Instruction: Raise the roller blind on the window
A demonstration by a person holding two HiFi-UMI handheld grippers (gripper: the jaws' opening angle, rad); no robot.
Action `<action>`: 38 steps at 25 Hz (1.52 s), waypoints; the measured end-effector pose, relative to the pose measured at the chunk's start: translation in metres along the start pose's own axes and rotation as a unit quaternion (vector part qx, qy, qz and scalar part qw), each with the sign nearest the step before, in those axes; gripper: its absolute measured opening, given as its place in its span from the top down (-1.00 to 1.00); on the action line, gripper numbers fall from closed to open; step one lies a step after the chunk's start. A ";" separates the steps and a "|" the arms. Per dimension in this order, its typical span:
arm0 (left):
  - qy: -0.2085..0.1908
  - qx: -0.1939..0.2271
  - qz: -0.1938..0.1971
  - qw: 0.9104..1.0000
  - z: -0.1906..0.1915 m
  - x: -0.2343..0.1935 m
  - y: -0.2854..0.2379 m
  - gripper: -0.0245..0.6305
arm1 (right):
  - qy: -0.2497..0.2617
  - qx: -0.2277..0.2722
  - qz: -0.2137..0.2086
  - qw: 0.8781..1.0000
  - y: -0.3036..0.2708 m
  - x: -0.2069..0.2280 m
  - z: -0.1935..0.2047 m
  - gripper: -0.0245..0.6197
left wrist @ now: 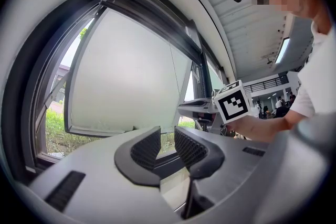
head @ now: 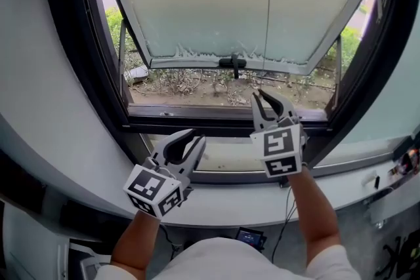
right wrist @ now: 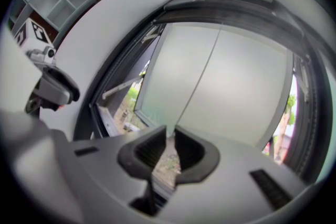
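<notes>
A thin blind cord (head: 269,10) hangs down the middle of the window, in front of the frosted pane (head: 197,3). The blind itself is out of view. My right gripper (head: 270,100) is raised to the cord's lower end. In the right gripper view the cord (right wrist: 202,73) runs down into the narrow gap between the jaws of that gripper (right wrist: 170,139), with daylight showing between the pads. My left gripper (head: 190,141) sits lower, over the sill, open and empty. The left gripper view shows its own gripper (left wrist: 167,147) with nothing between the pads and the right gripper's marker cube (left wrist: 232,101) beyond.
The frosted sash is swung outward, with a black handle (head: 233,63) on its lower edge. A dark window frame (head: 98,75) surrounds the opening. Below runs a white sill (head: 230,210), with a cable (head: 287,223) hanging off it. Grass and bushes (head: 115,23) lie outside.
</notes>
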State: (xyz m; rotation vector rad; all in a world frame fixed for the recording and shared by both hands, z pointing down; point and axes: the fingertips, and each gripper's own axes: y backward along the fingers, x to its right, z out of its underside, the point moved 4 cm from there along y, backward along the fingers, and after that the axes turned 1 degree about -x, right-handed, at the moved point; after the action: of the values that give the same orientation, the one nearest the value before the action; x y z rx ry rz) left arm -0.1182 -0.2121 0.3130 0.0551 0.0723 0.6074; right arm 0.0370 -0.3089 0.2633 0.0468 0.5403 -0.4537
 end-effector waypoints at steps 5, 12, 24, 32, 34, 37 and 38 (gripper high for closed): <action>0.001 -0.005 0.002 1.000 0.003 0.002 0.001 0.63 | 0.004 0.014 0.005 1.000 0.001 0.003 -0.011 0.74; 0.006 -0.005 0.004 1.000 0.002 0.004 0.004 0.63 | 0.008 0.020 0.008 1.000 0.001 0.006 -0.018 0.74; 0.015 -0.005 0.004 1.000 0.004 0.009 0.009 0.63 | 0.016 0.039 0.016 0.999 0.009 0.011 -0.037 0.74; 0.018 -0.011 0.011 1.000 0.007 0.015 0.009 0.63 | 0.019 0.050 0.023 0.998 0.016 0.015 -0.049 0.74; 0.019 -0.013 0.012 1.000 0.007 0.015 0.009 0.63 | 0.019 0.054 0.025 0.998 0.017 0.017 -0.052 0.74; 0.019 -0.015 0.014 1.000 0.009 0.016 0.008 0.63 | 0.020 0.059 0.026 0.998 0.017 0.019 -0.056 0.74; 0.018 -0.016 0.015 1.000 0.010 0.017 0.008 0.63 | 0.022 0.060 0.027 0.998 0.018 0.019 -0.057 0.74</action>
State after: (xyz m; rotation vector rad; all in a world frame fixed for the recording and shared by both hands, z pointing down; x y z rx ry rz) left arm -0.1083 -0.1963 0.3222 0.0145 0.0973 0.6385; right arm 0.0313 -0.2914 0.2033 0.1862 0.5525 -0.4325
